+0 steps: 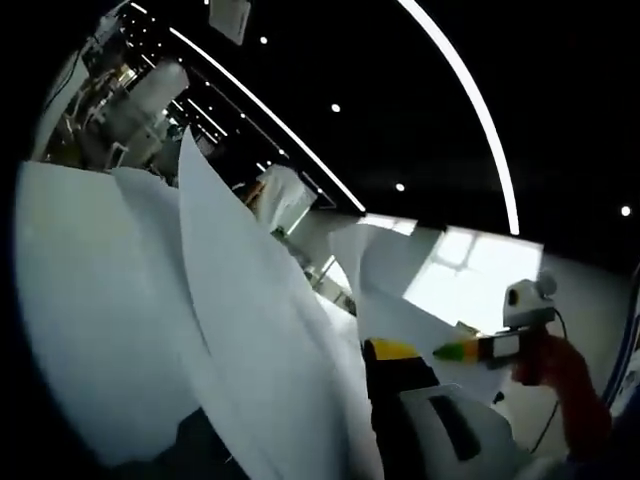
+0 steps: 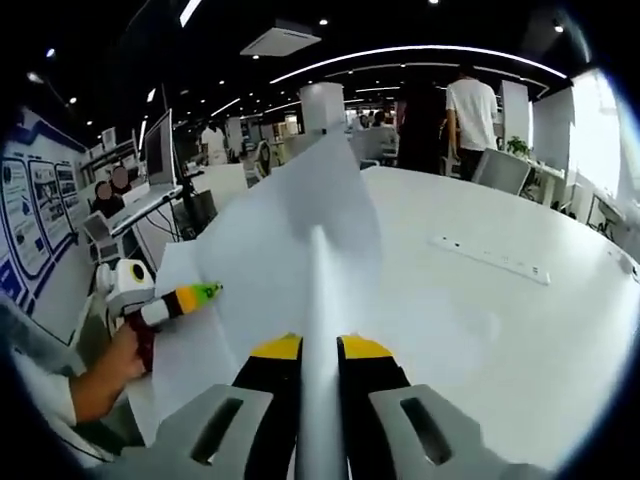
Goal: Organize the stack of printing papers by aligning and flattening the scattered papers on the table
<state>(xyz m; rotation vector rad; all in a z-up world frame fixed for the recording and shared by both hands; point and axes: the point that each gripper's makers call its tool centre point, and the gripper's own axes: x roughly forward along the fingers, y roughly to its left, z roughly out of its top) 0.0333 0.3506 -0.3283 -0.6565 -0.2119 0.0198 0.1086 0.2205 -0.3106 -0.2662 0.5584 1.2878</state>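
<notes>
White papers (image 2: 300,230) between right tool (image 2: 320,350) jaws

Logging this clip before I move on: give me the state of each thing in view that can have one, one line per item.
papers: lifted off the table, bowed and fanned apart, not aligned
right gripper: shut on the papers' edge
left gripper: at the papers' other edge, a hand around its handle; open or shut cannot be told
table: white top, bare where visible
</notes>
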